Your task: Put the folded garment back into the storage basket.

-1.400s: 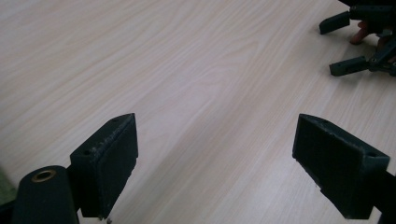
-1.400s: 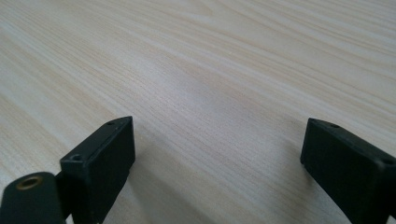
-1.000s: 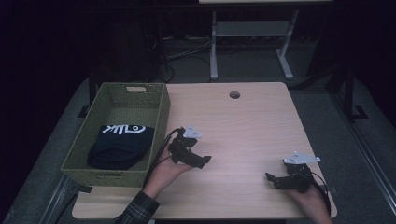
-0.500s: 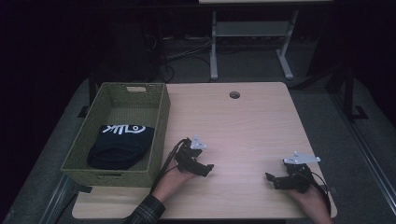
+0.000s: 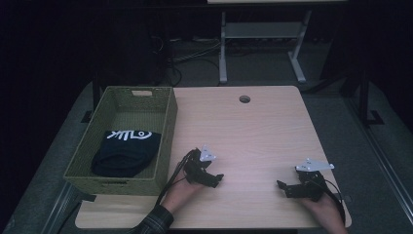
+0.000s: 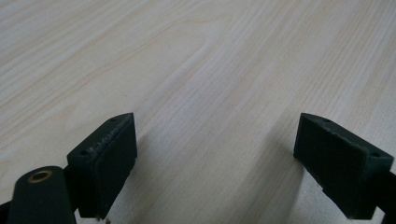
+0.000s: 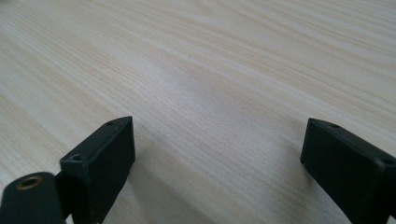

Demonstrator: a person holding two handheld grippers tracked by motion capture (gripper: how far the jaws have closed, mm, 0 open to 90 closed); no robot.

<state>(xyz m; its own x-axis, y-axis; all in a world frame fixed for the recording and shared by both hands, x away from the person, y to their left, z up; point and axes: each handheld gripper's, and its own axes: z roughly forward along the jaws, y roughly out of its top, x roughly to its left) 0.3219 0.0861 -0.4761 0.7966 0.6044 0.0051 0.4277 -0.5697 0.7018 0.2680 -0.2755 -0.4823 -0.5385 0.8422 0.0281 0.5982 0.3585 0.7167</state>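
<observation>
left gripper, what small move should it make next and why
Probably swing the left gripper left and up over the basket rim toward the dark folded garment. Its jaws stand open and empty over bare table, and that garment is the nearest thing to grasp.

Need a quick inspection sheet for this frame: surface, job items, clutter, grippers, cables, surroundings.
Surface: light wood table, bare apart from a round hole near the far edge.
Job's things: green woven basket at the table's left edge; folded dark garment with white print lies inside it.
Clutter: nothing seen.
Grippers: left gripper low over the table beside the basket, jaws open, nothing between them; right gripper near the front right, jaws open, nothing between them.
Cables: a black cable trails from the left gripper along the basket; loose cables lie on the floor beyond the table.
Surroundings: dark room, metal table frame behind.
</observation>
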